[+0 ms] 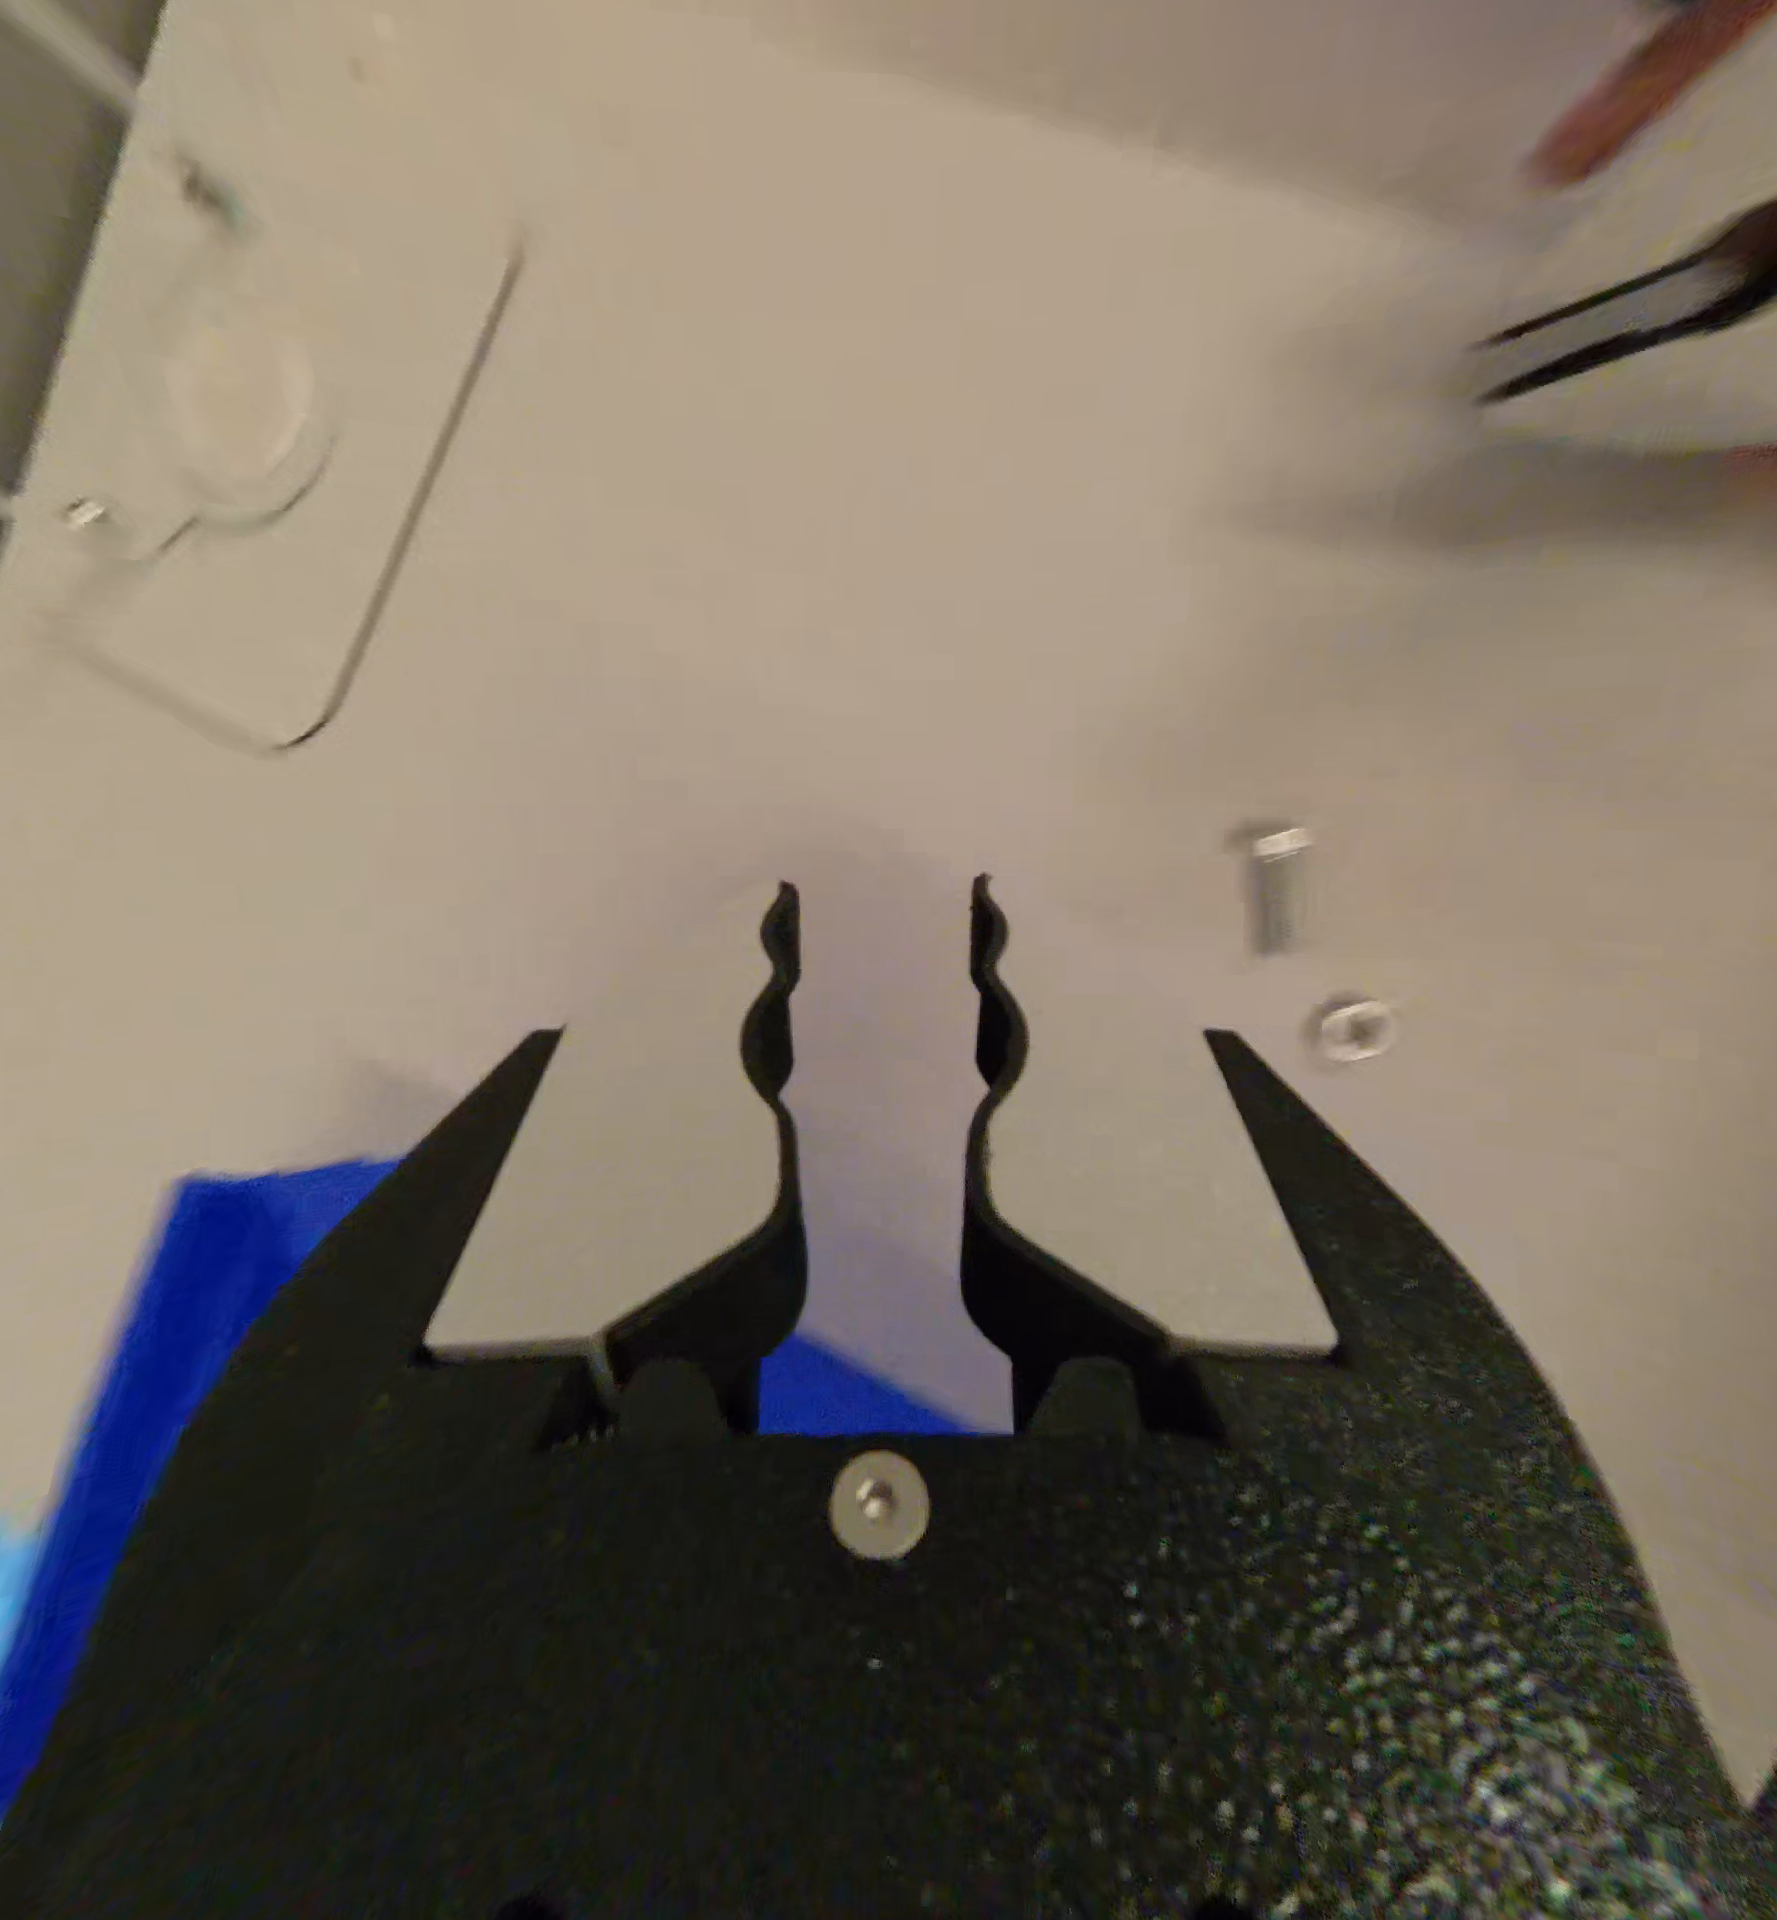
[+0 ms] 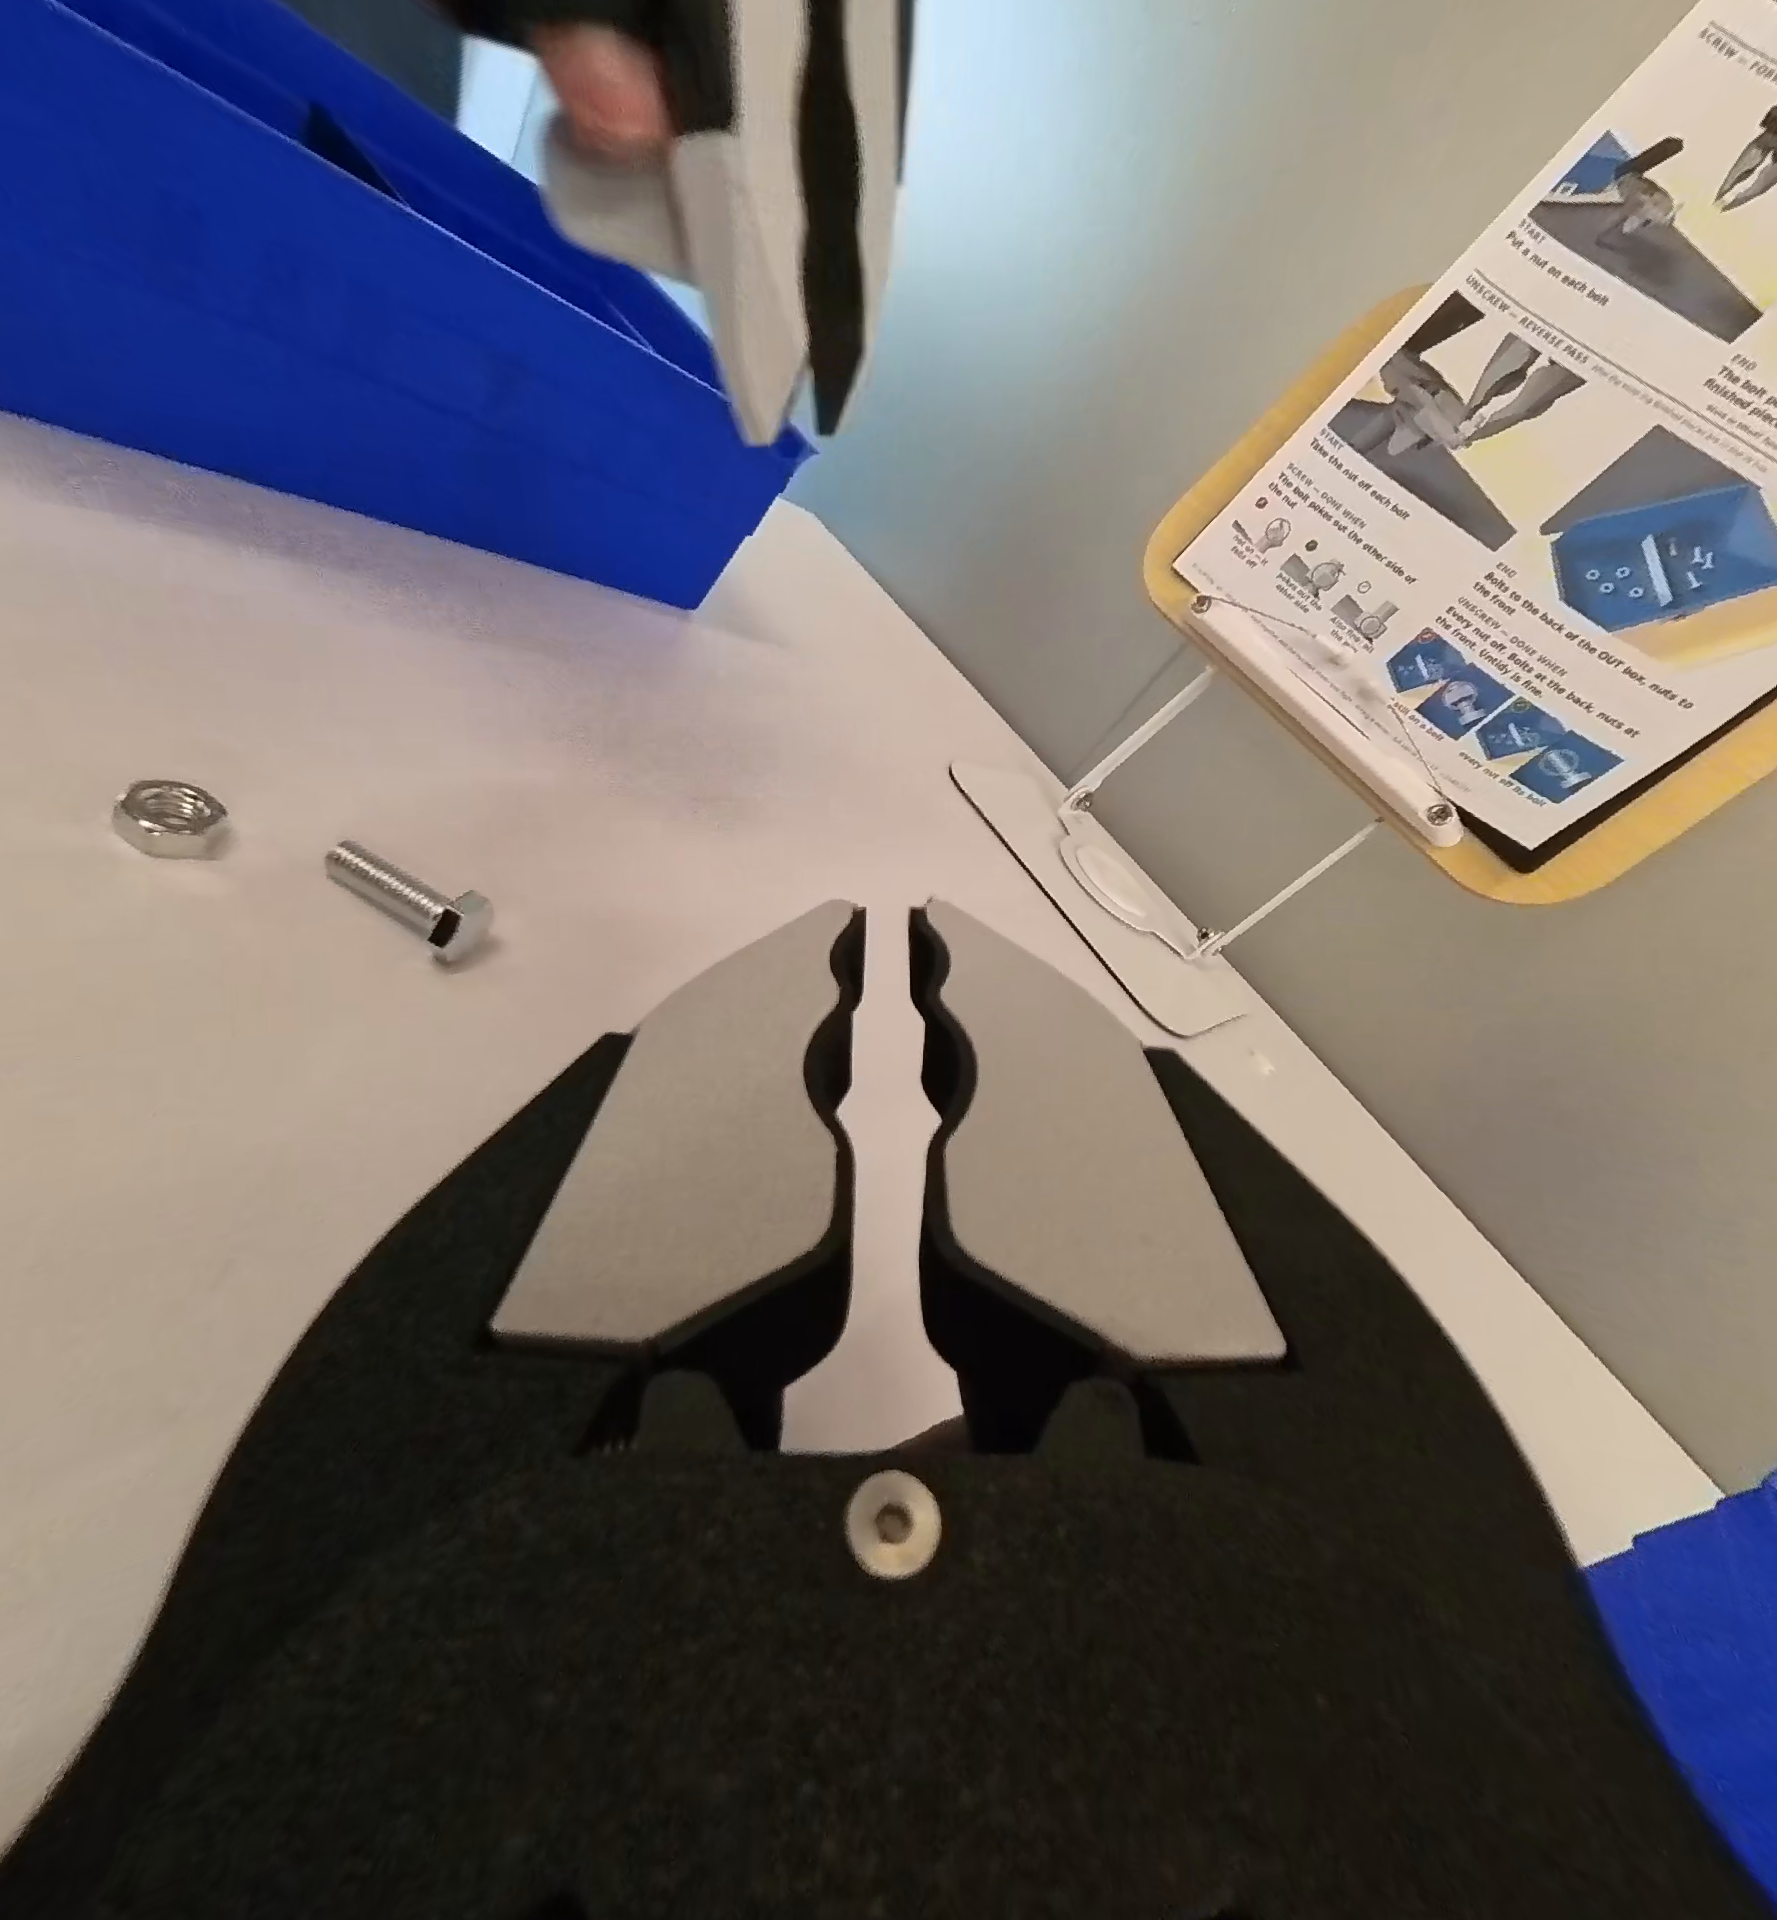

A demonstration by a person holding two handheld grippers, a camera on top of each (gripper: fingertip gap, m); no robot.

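Note:
A silver hex bolt (image 1: 1276, 894) and a silver nut (image 1: 1353, 1029) lie loose on the white table (image 1: 863, 520), just right of my left gripper (image 1: 884, 885). The left gripper is open with nothing between its fingers. In the right wrist view the bolt (image 2: 411, 902) and the nut (image 2: 172, 818) lie to the left of my right gripper (image 2: 885, 914). Its jaws stand a narrow gap apart with only table showing between them. The left gripper also shows blurred at the top of that view (image 2: 811, 260). The right gripper shows blurred at the upper right of the left wrist view (image 1: 1642, 332).
A blue bin (image 2: 240, 312) stands at the back left, and another blue bin (image 2: 1746, 1662) at the near right. An illustrated sheet on a wooden board (image 2: 1486, 468) stands on a white base plate (image 2: 1102, 894) at the table's edge. A grey wall lies behind.

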